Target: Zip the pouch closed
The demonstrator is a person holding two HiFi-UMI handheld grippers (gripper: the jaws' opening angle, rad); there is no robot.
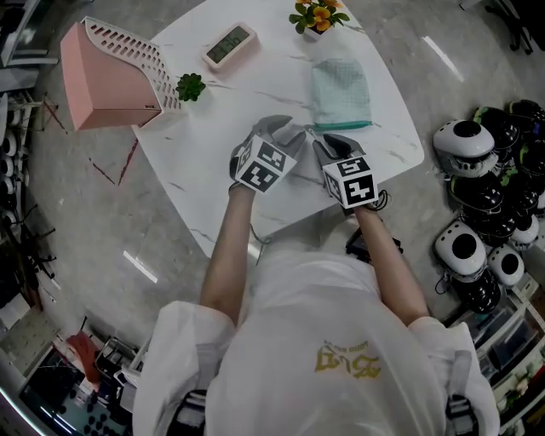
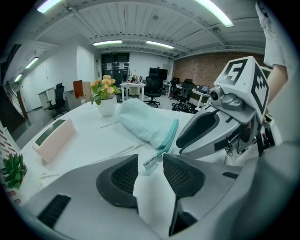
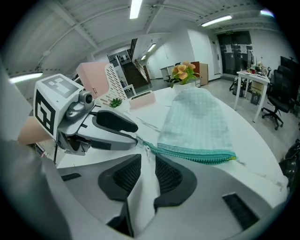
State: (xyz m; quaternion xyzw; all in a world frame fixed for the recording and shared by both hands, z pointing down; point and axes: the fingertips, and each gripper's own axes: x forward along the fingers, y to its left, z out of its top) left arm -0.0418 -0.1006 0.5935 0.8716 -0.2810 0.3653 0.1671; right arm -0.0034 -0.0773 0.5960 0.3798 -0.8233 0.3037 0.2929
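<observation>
A teal cloth pouch (image 1: pixel 341 92) lies on the white table (image 1: pixel 213 170) with its zipper edge (image 1: pixel 341 126) toward me. Both grippers meet at the zipper's left end. In the left gripper view the left gripper (image 2: pixel 150 168) stands open, and the pouch's end tab (image 2: pixel 153 161) lies just past its fingertips without being pressed. In the right gripper view the right gripper (image 3: pixel 147 168) has a narrow gap between its pads, and the small zipper pull (image 3: pixel 145 150) sits at its tips, not clamped. The zipper (image 3: pixel 197 154) runs right to a yellow end. The two grippers (image 1: pixel 298 134) (image 1: pixel 320 141) are nearly touching.
A pink rack (image 1: pixel 111 77) hangs over the table's left corner, next to a small green plant (image 1: pixel 190 86). A pink clock (image 1: pixel 230 44) and a flower pot (image 1: pixel 317 17) stand at the back. Black-and-white helmets (image 1: pixel 477 170) crowd the floor on the right.
</observation>
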